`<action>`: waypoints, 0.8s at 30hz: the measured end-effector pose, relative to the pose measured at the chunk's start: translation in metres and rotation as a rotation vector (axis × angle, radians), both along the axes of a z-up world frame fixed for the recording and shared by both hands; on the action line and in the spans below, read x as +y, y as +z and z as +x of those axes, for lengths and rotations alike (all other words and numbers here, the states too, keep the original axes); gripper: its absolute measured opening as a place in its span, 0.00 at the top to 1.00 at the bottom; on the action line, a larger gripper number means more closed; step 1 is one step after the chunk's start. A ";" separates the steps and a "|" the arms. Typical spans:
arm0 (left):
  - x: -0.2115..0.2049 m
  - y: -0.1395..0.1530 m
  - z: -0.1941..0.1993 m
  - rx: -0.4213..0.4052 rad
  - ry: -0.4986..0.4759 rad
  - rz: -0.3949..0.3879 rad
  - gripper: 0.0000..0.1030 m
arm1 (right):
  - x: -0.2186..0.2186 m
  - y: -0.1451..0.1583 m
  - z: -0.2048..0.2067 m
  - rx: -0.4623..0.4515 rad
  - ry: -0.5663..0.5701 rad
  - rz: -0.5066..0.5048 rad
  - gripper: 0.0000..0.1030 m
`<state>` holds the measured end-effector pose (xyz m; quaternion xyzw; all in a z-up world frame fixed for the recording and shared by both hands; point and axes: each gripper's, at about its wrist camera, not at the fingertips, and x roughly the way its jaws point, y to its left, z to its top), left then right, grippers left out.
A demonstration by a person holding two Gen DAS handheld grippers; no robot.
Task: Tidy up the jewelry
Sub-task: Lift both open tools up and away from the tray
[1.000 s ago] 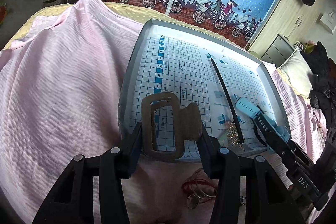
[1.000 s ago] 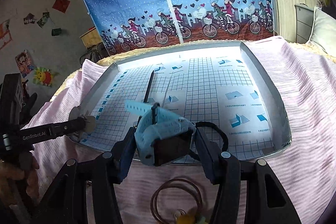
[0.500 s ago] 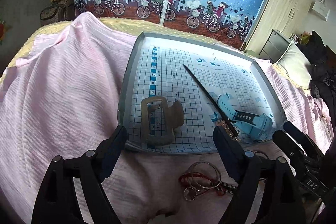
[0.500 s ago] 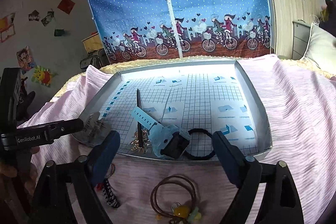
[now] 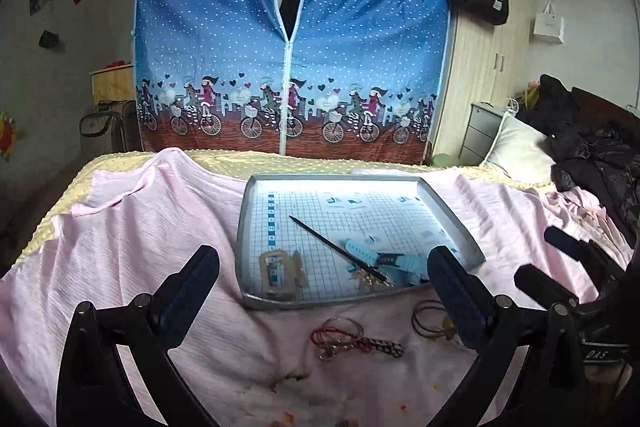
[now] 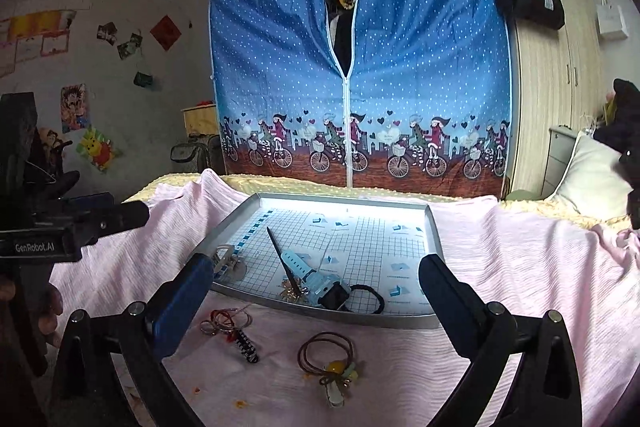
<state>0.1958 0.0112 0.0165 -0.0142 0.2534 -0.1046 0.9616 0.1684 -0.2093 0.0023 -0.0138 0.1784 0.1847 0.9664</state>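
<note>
A grey tray (image 5: 245,227) with a grid-printed liner lies on the pink bedspread. In it rest a beige hair claw (image 5: 280,271), a thin black stick (image 5: 336,247), a light-blue watch (image 5: 384,261) and a gold trinket (image 5: 370,279). The right wrist view adds a black hair tie (image 6: 370,297) beside the watch (image 6: 320,281). My left gripper (image 5: 322,267) hangs open and empty, back from the tray's near edge. My right gripper (image 6: 316,267) is open and empty too. On the cloth lie a red bracelet with rings (image 5: 340,337) and brown hair ties (image 6: 328,355).
A blue fabric wardrobe (image 5: 288,47) stands behind the bed. To the right are a wooden cupboard (image 5: 484,75), a white pillow (image 5: 516,151) and dark clothes (image 5: 592,155). A checked strap (image 6: 246,345) lies by the bracelet. Orange crumbs dot the near cloth.
Both grippers opened and drew back and up from the tray. The hair claw left the left gripper and the blue watch left the right gripper; both now lie in the tray.
</note>
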 end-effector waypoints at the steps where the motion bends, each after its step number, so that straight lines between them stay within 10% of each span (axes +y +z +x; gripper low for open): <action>1: -0.003 0.001 -0.008 -0.002 -0.002 0.022 0.01 | -0.001 0.003 -0.007 -0.015 -0.005 -0.006 0.00; 11: 0.001 0.006 -0.075 -0.047 0.127 0.046 0.01 | -0.026 0.003 -0.073 -0.002 -0.047 -0.004 0.00; 24: -0.023 -0.024 -0.108 0.120 0.102 0.107 0.01 | -0.025 -0.023 -0.091 0.218 -0.076 -0.038 0.00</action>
